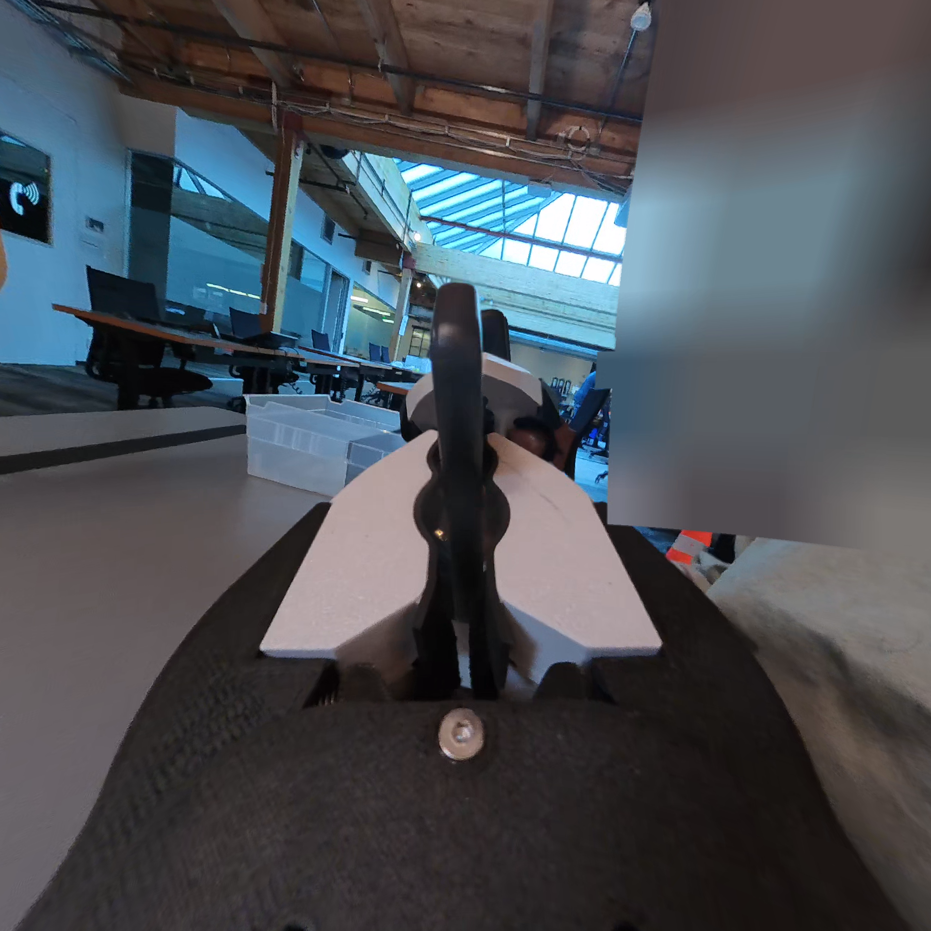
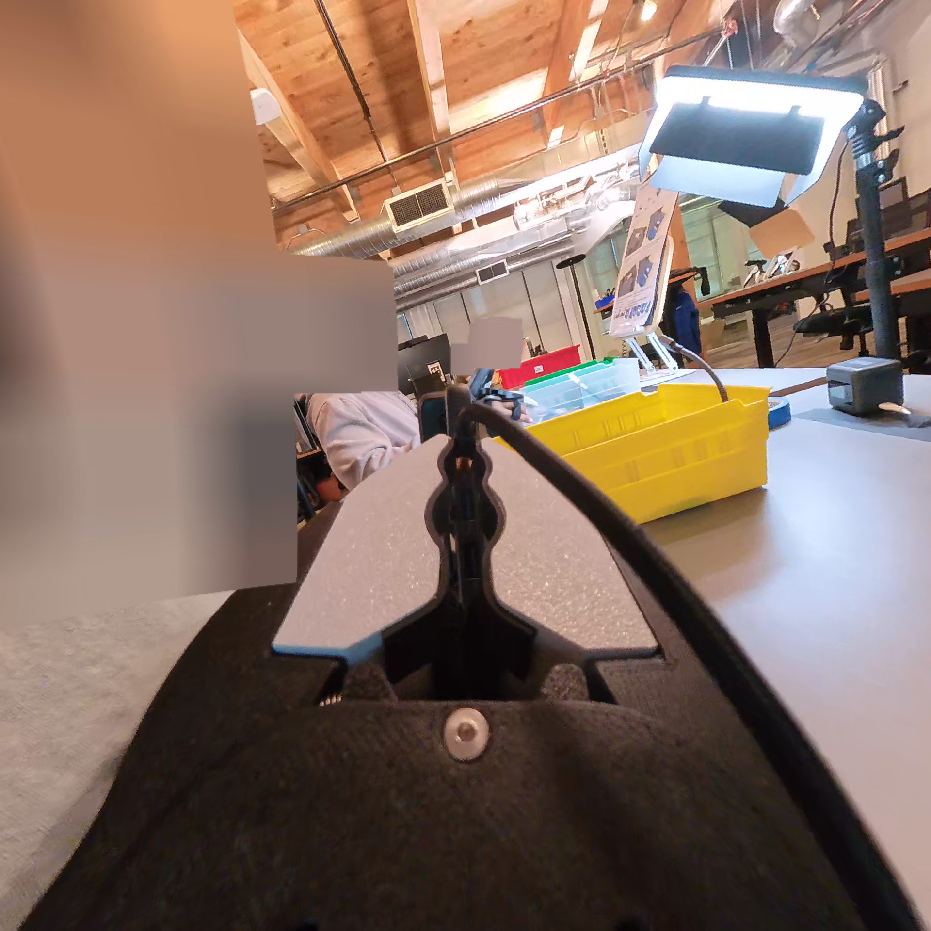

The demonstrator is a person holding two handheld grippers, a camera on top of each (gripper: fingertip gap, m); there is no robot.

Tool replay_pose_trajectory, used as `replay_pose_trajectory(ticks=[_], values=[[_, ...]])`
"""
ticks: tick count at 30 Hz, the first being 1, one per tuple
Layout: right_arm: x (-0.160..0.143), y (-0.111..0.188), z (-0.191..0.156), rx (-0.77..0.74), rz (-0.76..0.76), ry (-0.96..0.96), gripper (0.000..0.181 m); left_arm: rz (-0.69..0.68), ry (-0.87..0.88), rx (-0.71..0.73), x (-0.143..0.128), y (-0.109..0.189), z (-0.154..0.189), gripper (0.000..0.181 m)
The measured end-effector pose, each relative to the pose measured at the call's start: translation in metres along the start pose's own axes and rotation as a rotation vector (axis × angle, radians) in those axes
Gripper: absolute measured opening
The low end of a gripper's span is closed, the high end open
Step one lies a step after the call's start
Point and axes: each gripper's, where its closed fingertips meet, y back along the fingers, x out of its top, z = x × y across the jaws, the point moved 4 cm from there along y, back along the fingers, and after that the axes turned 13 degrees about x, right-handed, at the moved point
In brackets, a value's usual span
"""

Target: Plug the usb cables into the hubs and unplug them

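Observation:
In the left wrist view my left gripper (image 1: 461,453) is shut on a flat black hub (image 1: 456,352), which stands edge-on above its white fingers. The right gripper's grey-white head (image 1: 509,385) sits just behind the hub. In the right wrist view my right gripper (image 2: 461,446) is shut on the plug end of a black USB cable (image 2: 579,496). The cable arcs back over the right finger toward the lower right. A dark object (image 2: 431,418), probably the hub, shows just past the tips. The plug tip is hidden, so I cannot tell whether it is in the hub.
Both grippers hover low over a grey table (image 1: 126,529). A clear plastic bin (image 1: 307,438) stands ahead on the left. A yellow bin (image 2: 655,453) stands to the right, with a grey label printer (image 2: 864,385), a blue tape roll (image 2: 780,410) and a tablet on a stand (image 2: 642,272) behind. A grey sleeve (image 1: 831,680) lies close by. The grippers are tip to tip, or close to it.

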Motion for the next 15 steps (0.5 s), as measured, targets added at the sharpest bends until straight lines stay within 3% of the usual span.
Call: replay_pose_trajectory(ticks=[9,15], values=[[0.0028,0.0039,-0.0053,0.025,-0.032,0.022,0.005,0.001,0.037,-0.051,0.0011,-0.0011,0.0055,0.015],[-0.0018,0.0022,-0.0033,0.04,0.035,0.003,0.007,0.029,0.041,-0.044,0.0044,0.0028,0.0039,0.012]])
